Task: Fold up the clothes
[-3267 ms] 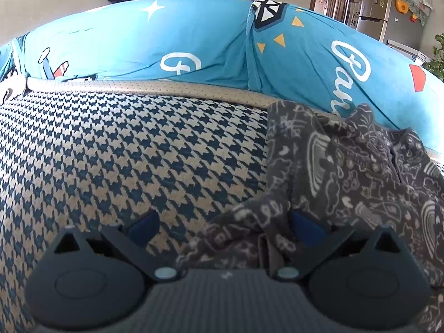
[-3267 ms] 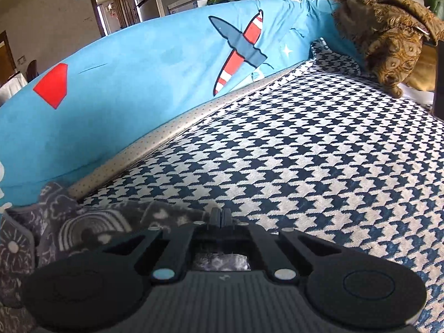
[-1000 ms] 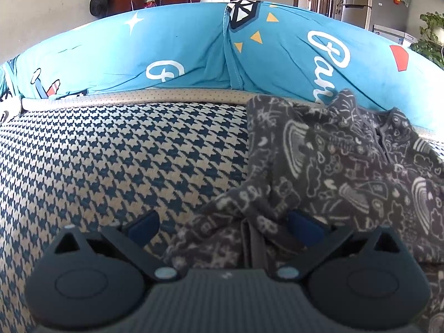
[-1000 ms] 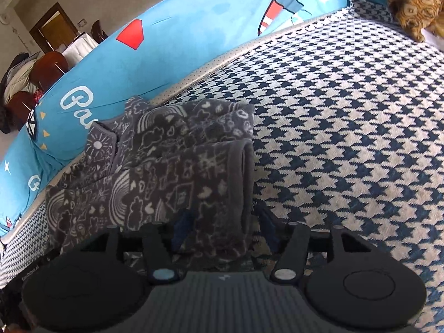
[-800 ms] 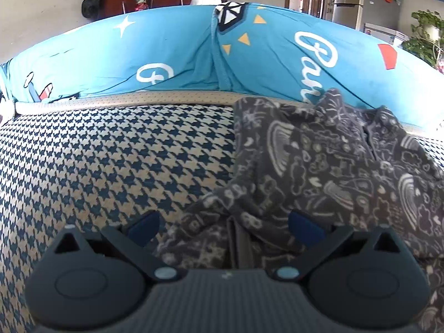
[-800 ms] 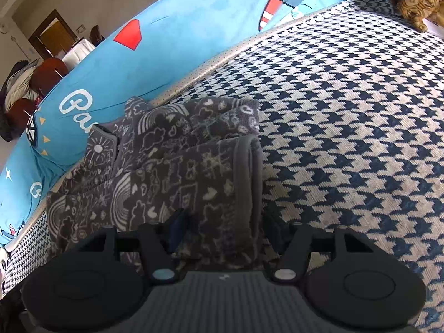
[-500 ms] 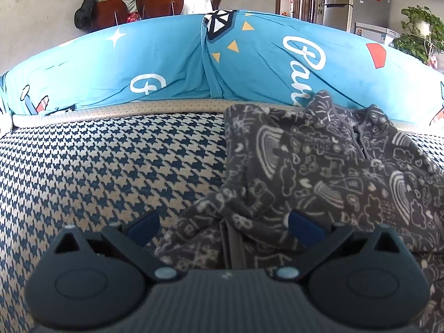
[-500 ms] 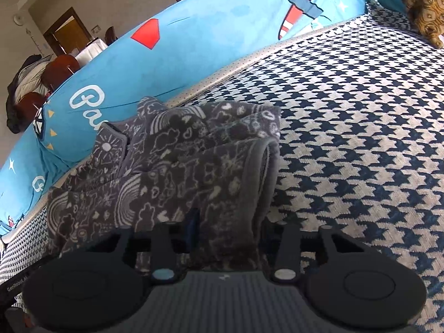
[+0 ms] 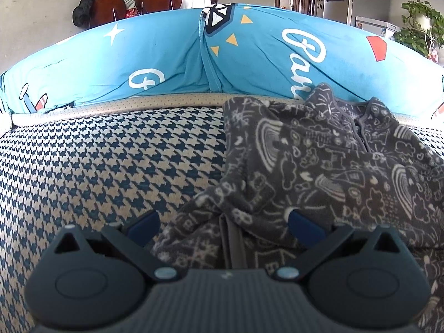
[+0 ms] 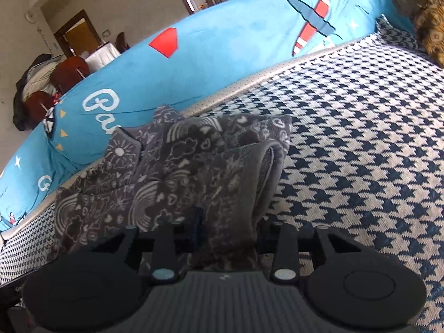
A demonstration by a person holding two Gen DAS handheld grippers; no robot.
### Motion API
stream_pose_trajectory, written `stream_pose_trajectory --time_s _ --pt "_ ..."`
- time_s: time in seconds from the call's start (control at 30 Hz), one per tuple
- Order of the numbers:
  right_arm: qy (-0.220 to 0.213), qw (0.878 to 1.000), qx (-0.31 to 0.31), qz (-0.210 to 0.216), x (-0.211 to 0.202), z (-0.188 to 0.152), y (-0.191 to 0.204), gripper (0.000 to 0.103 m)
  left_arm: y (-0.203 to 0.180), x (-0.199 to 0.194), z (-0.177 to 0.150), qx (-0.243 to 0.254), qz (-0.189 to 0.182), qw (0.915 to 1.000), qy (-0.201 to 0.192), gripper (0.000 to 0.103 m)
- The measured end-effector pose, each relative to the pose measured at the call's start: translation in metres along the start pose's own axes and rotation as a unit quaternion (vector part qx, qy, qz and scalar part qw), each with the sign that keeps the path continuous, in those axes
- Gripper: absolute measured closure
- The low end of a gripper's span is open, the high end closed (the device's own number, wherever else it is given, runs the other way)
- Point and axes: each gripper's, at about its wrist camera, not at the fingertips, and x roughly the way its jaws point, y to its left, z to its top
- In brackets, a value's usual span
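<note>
One garment (image 9: pixel 319 172) lies on the houndstooth seat cover (image 9: pixel 111 166), a dark grey fleece printed all over with white doodles of rainbows, clouds and hearts, its far edge up against the blue backrest cushions (image 9: pixel 166 55); nothing here serves as a container, the fleece simply rests on the seat; the cushion covers carry white cursive lettering, cut off by the fleece, of which only "Pa" can be read, and a single looped capital further left, along with a white star, small orange triangles, a red shape and a striped aeroplane; the left gripper (image 9: pixel 222 222) stands spread wide, its two blue fingers (image 9: pixel 143 223) either side of a rumpled corner of the fleece without pressing on it; the right gripper (image 10: pixel 227 222) is pinching a thick folded bunch of the same fleece (image 10: pixel 199 172), the cloth filling the gap; one brown patterned cloth (image 10: pixel 427 14) sits at the far end of the seat; two wooden chairs (image 9: pixel 138 2) stand behind the cushions.
</note>
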Motion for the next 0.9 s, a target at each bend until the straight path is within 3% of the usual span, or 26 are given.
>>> stream_pose_trajectory --time_s 0.1,0.3,0.53,0.9 --pt "0.011 1.0 0.006 -0.016 0.005 -0.003 -0.003 0.054 0.001 0.0 0.001 -0.001 -0.001 1.0 0.004 0.0" --pt "0.009 1.0 0.012 -0.015 0.007 -0.004 -0.004 0.051 0.003 -0.001 0.002 0.002 -0.003 0.9999 0.011 0.0" --pt "-0.003 1.0 0.01 -0.007 0.006 -0.003 0.001 0.068 0.002 -0.005 0.002 0.005 -0.004 0.9998 0.017 0.0" --pt "-0.05 0.999 -0.021 -0.002 -0.013 0.005 0.033 0.072 0.014 -0.019 0.006 -0.004 0.004 0.9999 0.012 0.0"
